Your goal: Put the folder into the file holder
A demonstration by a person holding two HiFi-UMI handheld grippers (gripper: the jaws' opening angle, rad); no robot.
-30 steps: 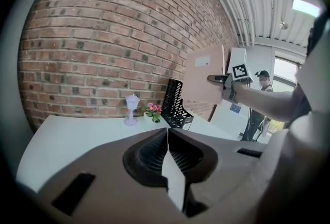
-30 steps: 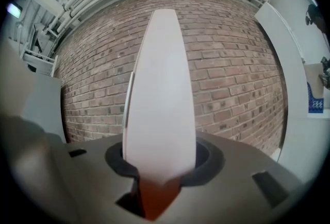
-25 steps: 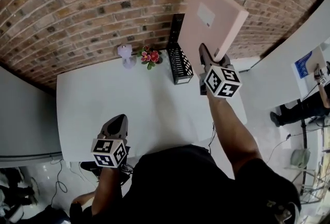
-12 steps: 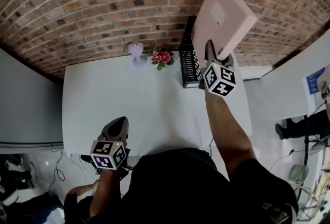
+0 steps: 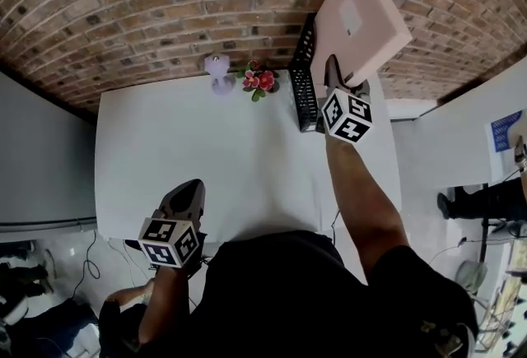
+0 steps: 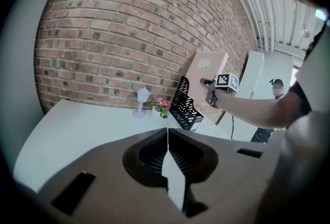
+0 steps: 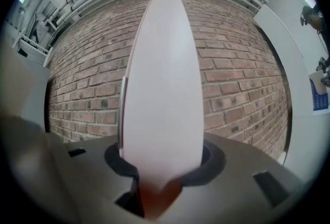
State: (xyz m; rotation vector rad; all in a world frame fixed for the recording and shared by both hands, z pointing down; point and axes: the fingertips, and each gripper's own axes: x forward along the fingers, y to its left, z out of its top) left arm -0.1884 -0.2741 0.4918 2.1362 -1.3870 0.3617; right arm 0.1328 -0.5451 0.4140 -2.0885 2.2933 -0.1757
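A pink folder stands tilted in the air in front of the brick wall, my right gripper shut on its lower edge. In the right gripper view the folder rises edge-on from between the jaws. The black mesh file holder stands on the white table at the back, just left of and below the folder. My left gripper hovers at the table's front edge, shut and with nothing in it. From the left gripper view I see the holder, the folder and the right gripper far ahead.
A lavender vase and a small bunch of pink flowers stand at the back of the table, left of the holder. White partitions flank the table. A person is off to the right on the floor.
The right gripper has carried the folder a little to the left, closer to the file holder. The left gripper has hardly moved.
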